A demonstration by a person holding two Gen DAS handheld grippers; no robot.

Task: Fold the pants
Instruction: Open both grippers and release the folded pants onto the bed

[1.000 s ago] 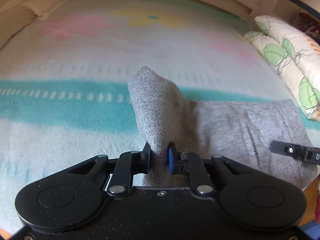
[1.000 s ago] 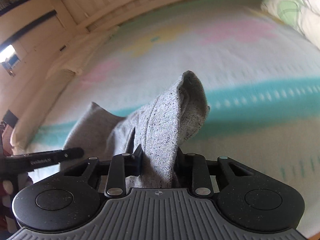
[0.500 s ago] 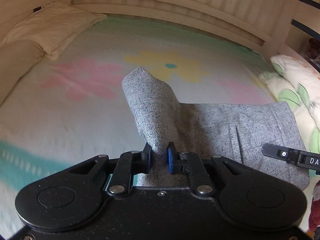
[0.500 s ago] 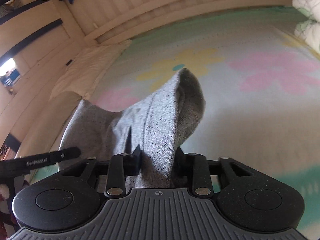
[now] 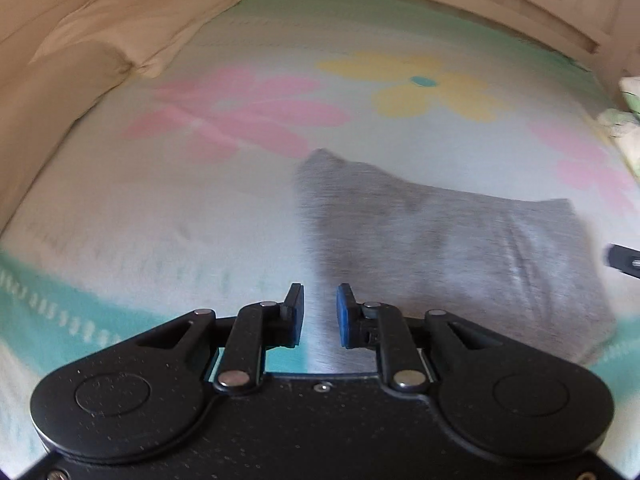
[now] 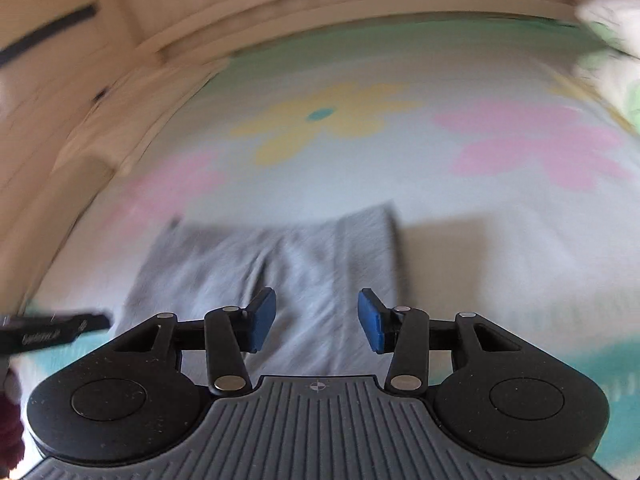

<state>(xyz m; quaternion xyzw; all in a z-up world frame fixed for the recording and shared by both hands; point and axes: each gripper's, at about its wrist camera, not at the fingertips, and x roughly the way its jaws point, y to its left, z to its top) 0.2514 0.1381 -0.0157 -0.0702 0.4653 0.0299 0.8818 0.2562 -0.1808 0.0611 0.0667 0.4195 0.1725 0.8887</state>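
On the pale flowered blanket (image 5: 240, 208) covering the bed, the speckled grey knit pants (image 5: 448, 252) lie as a folded block just ahead of both claws, with the left gripper (image 5: 319, 314) and the right gripper (image 6: 317, 320) parted and grasping nothing. One corner of the cloth stands peaked at the far left edge (both views are blurred, so its layers are hard to read). Soft knit like this could slump or spring open unevenly, and a claw snagging an edge might drag the fold askew.
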